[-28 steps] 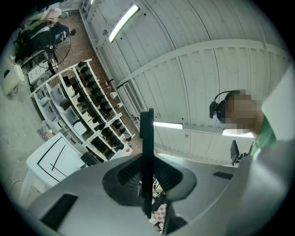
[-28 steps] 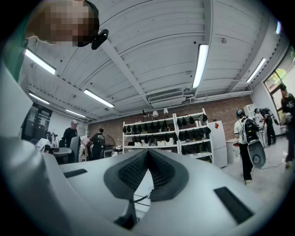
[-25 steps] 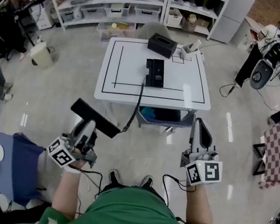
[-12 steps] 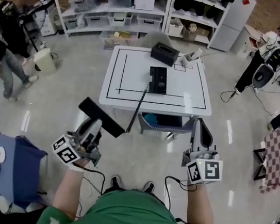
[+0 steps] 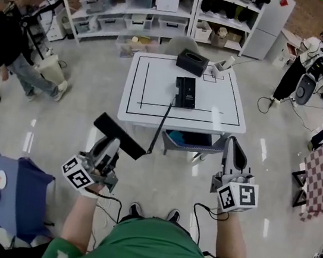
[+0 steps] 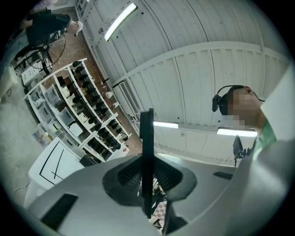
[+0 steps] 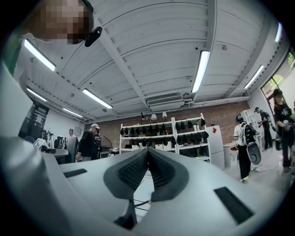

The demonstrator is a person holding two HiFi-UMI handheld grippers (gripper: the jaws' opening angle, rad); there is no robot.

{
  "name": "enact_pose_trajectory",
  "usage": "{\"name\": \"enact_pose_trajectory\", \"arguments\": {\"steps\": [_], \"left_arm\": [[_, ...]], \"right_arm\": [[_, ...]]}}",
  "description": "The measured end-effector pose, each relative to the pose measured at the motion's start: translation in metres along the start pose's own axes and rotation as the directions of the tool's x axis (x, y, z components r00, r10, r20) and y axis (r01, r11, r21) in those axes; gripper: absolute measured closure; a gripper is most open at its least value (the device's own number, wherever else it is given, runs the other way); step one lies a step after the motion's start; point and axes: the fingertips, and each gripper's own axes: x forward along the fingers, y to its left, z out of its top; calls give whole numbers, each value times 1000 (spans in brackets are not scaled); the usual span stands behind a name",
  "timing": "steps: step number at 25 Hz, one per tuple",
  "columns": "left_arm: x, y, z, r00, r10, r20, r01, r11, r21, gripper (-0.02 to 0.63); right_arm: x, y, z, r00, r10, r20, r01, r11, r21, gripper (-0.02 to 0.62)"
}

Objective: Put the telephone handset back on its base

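Bystander in dark clothes (image 5: 13, 37) at far left, near the white shelving, well apart from the work. Lower left, blue cloth-covered stand (image 5: 11, 190) on the floor.

Next, left tongs (image 5: 111, 145), clamped shut on the slim black plastic telephone handset (image 5: 119, 136). Seen edge-on in the left gripper view as a thin dark bar (image 6: 146, 152) pinched between the ribbed pads (image 6: 126, 175). Held out over bare floor, well short of the white square counter with black taped lines (image 5: 155, 88), so not yet near its cradle. From the handset's end, black cord (image 5: 158, 128) running up over the counter's near edge to the black rectangular telephone base (image 5: 185, 91), near the counter's middle. Behind that, black tissue box (image 5: 192, 62) and small white holder (image 5: 222, 62) at the far edge.

At right, right tongs (image 5: 231, 143), closed on nothing, hanging idle over the floor just off the counter's near corner.

Likely trouble, judged from here:
- Twisting or slipping of the handset during the reach, given so narrow a pinch on a thin edge.
- Dragging of the base toward the counter edge on any backward pull, with the cord already fairly straight.
- On approach, slack cord bunching across the cradle and blocking a flush seat.
- Crooked perching after a tilted or offset lowering.

Probably safer with the free right tongs steadying the base.
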Motion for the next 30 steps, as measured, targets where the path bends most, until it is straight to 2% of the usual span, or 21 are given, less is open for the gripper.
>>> {"name": "enact_pose_trajectory", "arguments": {"steps": [6,17,24,30], "left_arm": [[-12,19,21,1000,-29,-3,29,999,-14,525],[-24,58,28,996,-77,-49,74,996,-58,525],[-12,78,18,997,-59,-56,55,996,-73,525],[7,90,23,998,-9,-57,7,999,-35,525]], "right_arm": [[8,29,4,1000,-27,-7,27,999,-22,572],[12,67,-10,995,-92,-37,91,995,-35,572],[38,54,-27,996,-76,-54,76,997,-9,572],[87,40,-40,999,4,-45,-2,999,51,572]]}}
